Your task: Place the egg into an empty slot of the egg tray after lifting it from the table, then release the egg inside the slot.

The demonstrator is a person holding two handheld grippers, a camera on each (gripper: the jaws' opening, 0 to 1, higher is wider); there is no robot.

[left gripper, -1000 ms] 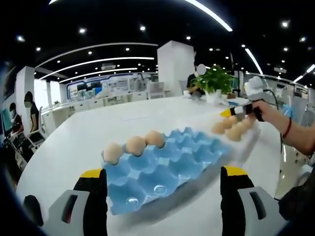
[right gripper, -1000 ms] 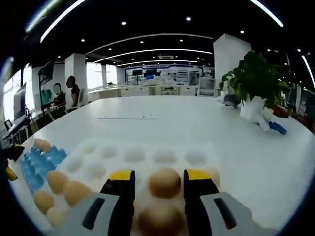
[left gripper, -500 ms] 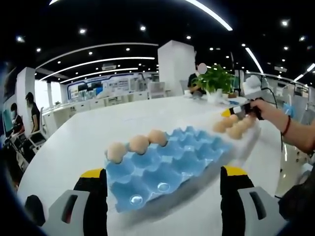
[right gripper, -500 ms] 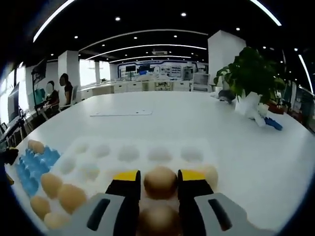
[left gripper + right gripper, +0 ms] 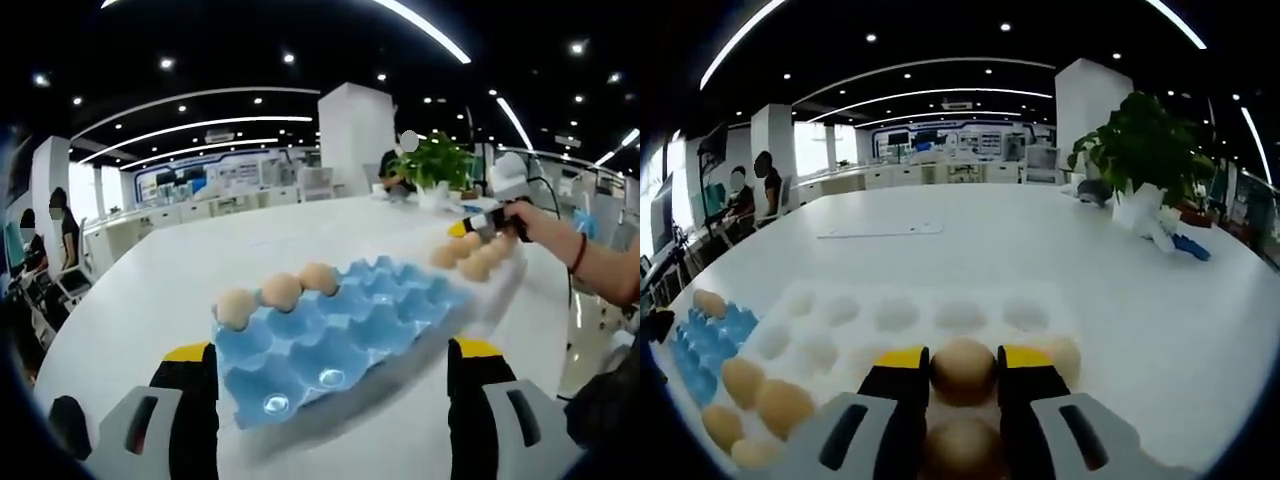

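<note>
Between the yellow-tipped jaws of the right hand-held gripper, in the right gripper view, sits the egg: tan, smooth, matte and rounded, pinched on both sides by the closed jaws. It hangs over the near edge of a white egg tray, a moulded sheet of shallow round cups, most of them bare. Another egg lies blurred directly below the jaws, one more rests just right of them, and several brown eggs fill the tray's left cups. Beside that tray lies a blue egg tray with peaked dividers.

In the left gripper view, the left hand-held gripper is spread wide with nothing between its jaws, on either side of the blue egg tray. Three eggs line that tray's far edge; its other cups are free. The person's hand holds the right hand-held gripper over the far white tray.

The white bench is glossy and wide, with much bare surface beyond both trays. A potted plant stands near its far right edge.
</note>
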